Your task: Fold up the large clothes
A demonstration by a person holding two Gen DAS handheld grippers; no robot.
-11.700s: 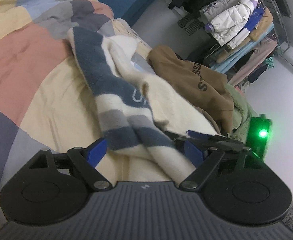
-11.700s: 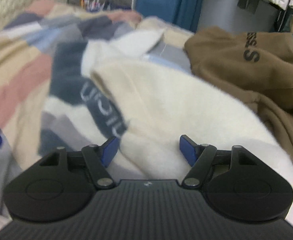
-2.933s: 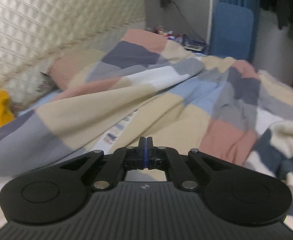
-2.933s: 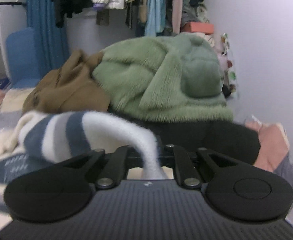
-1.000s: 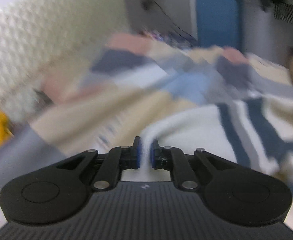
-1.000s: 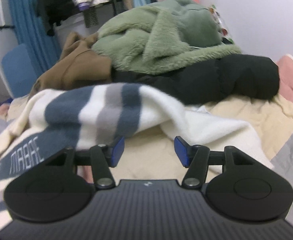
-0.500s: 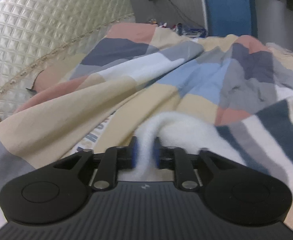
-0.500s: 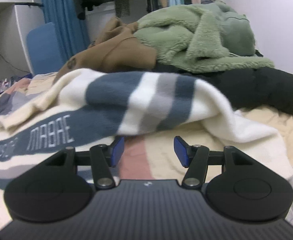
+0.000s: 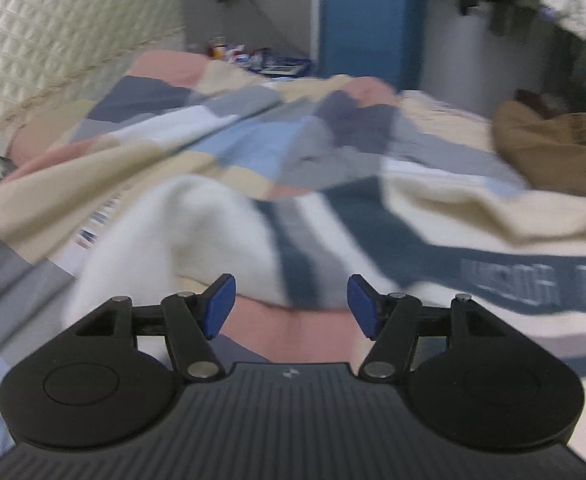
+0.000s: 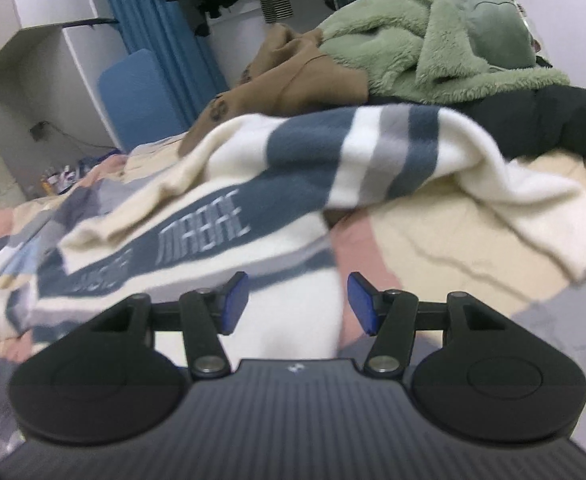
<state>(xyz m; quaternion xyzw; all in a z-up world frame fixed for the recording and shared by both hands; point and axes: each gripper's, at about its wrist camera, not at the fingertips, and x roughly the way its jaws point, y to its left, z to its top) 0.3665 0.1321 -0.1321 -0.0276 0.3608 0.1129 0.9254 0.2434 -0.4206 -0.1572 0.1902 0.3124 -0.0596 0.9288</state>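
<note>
On the patchwork bed [image 9: 141, 168], striped sweater [image 10: 313, 152] spread, both grippers' jaws wide apart, empty.

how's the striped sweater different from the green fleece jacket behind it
The striped sweater is cream with blue-grey bands and lettering; the green fleece jacket is plain green and shaggier. The sweater lies spread low on the quilt; the jacket is heaped atop a pile. Neither is folded, nor held by a gripper.

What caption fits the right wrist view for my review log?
Open right gripper hovers over a cream-and-navy striped sweater spread on the patchwork bedspread, before a green fleece jacket.
</note>
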